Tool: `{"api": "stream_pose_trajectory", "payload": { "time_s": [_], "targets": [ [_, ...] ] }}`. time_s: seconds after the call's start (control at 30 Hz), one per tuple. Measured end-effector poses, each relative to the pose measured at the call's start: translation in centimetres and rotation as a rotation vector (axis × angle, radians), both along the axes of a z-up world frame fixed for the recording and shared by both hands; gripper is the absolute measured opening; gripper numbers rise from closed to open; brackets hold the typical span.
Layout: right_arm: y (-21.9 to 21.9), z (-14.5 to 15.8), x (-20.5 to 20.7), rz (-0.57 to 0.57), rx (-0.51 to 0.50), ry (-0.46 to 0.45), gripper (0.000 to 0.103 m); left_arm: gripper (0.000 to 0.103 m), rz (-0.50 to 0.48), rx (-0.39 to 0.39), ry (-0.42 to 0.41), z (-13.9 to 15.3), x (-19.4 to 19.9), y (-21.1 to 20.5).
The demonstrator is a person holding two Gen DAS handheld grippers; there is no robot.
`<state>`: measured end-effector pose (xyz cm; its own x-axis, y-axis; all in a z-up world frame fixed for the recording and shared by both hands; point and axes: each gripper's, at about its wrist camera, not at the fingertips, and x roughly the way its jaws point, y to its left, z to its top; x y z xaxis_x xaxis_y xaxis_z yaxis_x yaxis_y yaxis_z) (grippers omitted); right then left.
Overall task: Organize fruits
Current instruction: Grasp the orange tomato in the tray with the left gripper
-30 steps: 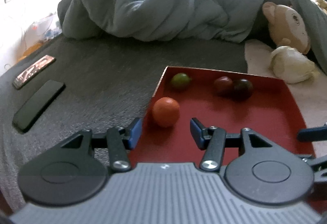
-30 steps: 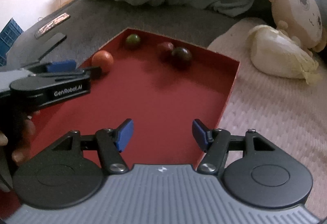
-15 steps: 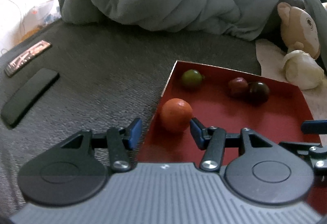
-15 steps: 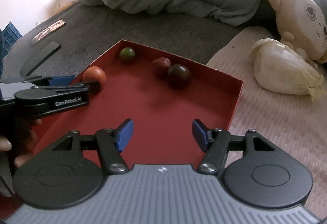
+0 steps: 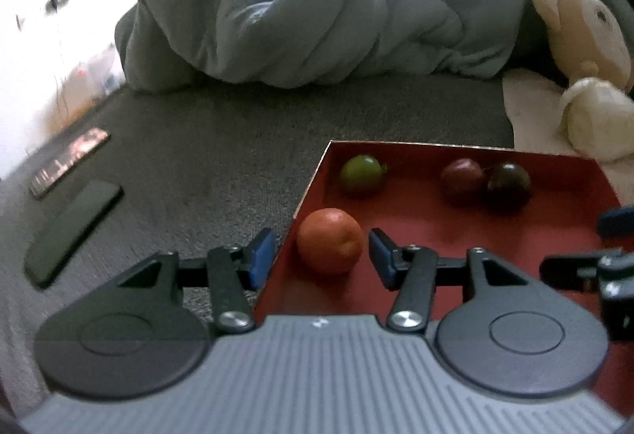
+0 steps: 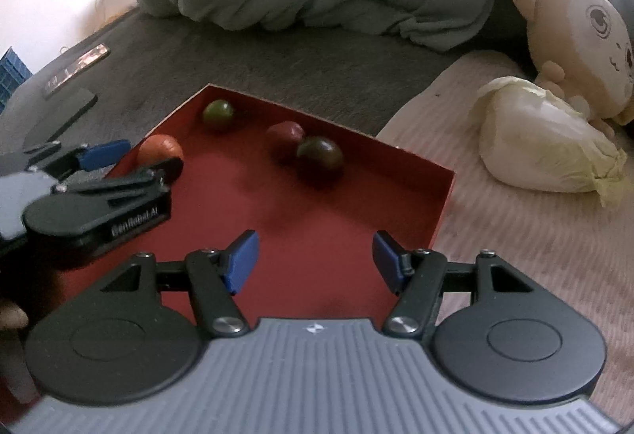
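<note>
On a grey bed cover [image 5: 206, 141] sits a red tray [image 6: 400, 196] holding four fruits: an orange [image 5: 329, 244] by the near-left wall, a green fruit [image 5: 362, 174] in the far corner, and a red fruit [image 5: 461, 174] touching a dark plum [image 5: 508, 183]. The left gripper [image 5: 321, 256] is spread, straddling the tray wall beside the orange without pressing it. The right gripper [image 6: 315, 259] is spread and empty. Behind lie a rumpled duvet [image 5: 337, 18], a plush toy [image 6: 574, 34], a cabbage [image 6: 543, 145]. Two flat objects [image 5: 71, 232] are blurred.
</note>
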<state>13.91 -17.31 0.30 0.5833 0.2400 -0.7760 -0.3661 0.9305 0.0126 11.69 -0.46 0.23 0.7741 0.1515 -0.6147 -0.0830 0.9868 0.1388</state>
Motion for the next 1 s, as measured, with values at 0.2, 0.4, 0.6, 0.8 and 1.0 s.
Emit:
{"api": "stream_pose_trajectory", "payload": {
  "time_s": [0.2,0.4,0.6,0.8,1.0],
  "targets": [
    [-0.5,-0.1,0.0,-0.012,-0.01,0.006,0.069,0.054,0.02,0.031,-0.017,0.0,-0.5,-0.6],
    [-0.9,0.2,-0.1,-0.027,-0.008,0.0,0.069,0.055,0.016,0.096,-0.089,0.7,-1.7,-2.0],
    [-1.0,0.2,-0.1,-0.035,-0.009,0.004,0.069,0.055,-0.019,0.049,-0.05,0.4,-2.2,-2.5],
    [-0.9,0.0,-0.1,-0.022,-0.009,0.008,0.069,0.055,0.048,-0.063,0.062,-0.8,-0.8,-1.1],
    [-1.2,-0.1,0.4,-0.03,0.002,0.009,0.069,0.054,0.05,-0.142,0.09,-1.0,0.8,0.3]
  ]
}}
